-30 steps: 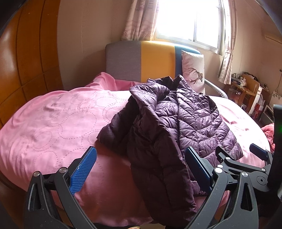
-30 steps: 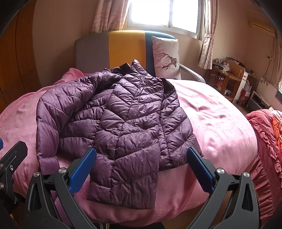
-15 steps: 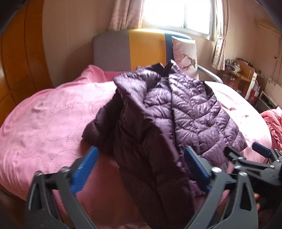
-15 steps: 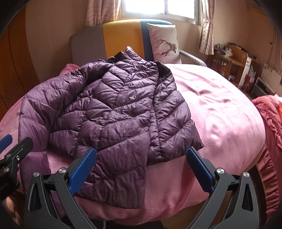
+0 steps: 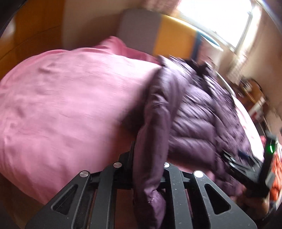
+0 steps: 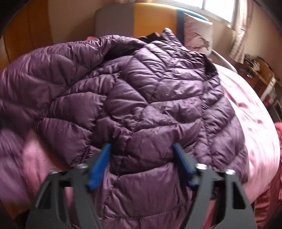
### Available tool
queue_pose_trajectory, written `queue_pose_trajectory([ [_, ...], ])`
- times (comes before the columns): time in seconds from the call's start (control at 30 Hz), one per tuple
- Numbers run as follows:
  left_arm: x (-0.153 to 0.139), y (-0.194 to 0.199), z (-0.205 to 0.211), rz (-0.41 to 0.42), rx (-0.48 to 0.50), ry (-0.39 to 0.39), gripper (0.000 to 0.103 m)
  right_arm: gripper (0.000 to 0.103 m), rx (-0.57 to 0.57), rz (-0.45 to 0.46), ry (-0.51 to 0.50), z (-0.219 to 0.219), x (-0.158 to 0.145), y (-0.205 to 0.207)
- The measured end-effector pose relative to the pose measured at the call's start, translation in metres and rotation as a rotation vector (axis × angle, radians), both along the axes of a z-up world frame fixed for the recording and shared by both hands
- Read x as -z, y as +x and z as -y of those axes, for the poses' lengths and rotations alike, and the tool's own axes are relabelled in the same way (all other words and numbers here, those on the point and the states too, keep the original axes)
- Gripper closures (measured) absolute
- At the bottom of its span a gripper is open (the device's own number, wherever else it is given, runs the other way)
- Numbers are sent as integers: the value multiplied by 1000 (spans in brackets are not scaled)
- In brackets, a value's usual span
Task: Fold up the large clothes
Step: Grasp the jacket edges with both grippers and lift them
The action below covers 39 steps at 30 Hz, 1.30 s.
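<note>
Where both tools pinch, quilted jacket puckers.

**Two wrist cameras at the foot edge of the bed**

The left wrist view looks low across the pink bedspread toward the headboard, rolled to one side and blurred, with the purple puffer jacket on its right. The right wrist view sits closer, facing the same headboard and window; the jacket fills most of it. Both share jacket, bed and headboard.
</note>
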<state>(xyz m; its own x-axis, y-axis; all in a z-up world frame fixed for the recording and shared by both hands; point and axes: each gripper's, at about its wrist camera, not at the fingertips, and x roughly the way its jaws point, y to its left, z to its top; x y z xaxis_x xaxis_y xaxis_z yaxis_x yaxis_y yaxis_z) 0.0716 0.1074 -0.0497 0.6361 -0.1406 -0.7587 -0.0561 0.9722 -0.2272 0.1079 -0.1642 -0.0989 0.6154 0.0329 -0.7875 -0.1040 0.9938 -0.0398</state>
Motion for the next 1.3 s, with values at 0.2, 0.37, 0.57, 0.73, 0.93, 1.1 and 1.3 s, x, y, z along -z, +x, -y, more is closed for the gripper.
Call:
queue_pose_trajectory([
  [0.2, -13, 45, -69, 14, -134, 106, 92, 88, 32, 55, -78, 47, -28, 2],
  [0.37, -21, 94, -105, 20, -214, 178, 94, 91, 220, 117, -169, 125, -55, 24],
  [0.57, -24, 150, -126, -6, -295, 247, 78, 92, 507, 105, -164, 243, -70, 81],
  [0.73, -46, 138, -132, 98, -390, 313, 23, 91, 680, 66, -180, 311, -74, 133],
  [0.93, -46, 108, -127, 133, -326, 231, 22, 32, 817, 114, -204, 353, -95, 156],
  [1.1, -15, 95, -81, 88, -73, 38, 21, 14, 636, 158, -31, 316, -98, 122],
  [1.3, 37, 111, -36, -22, 73, -209, 21, 14, 346, -114, 369, 243, -23, 80],
])
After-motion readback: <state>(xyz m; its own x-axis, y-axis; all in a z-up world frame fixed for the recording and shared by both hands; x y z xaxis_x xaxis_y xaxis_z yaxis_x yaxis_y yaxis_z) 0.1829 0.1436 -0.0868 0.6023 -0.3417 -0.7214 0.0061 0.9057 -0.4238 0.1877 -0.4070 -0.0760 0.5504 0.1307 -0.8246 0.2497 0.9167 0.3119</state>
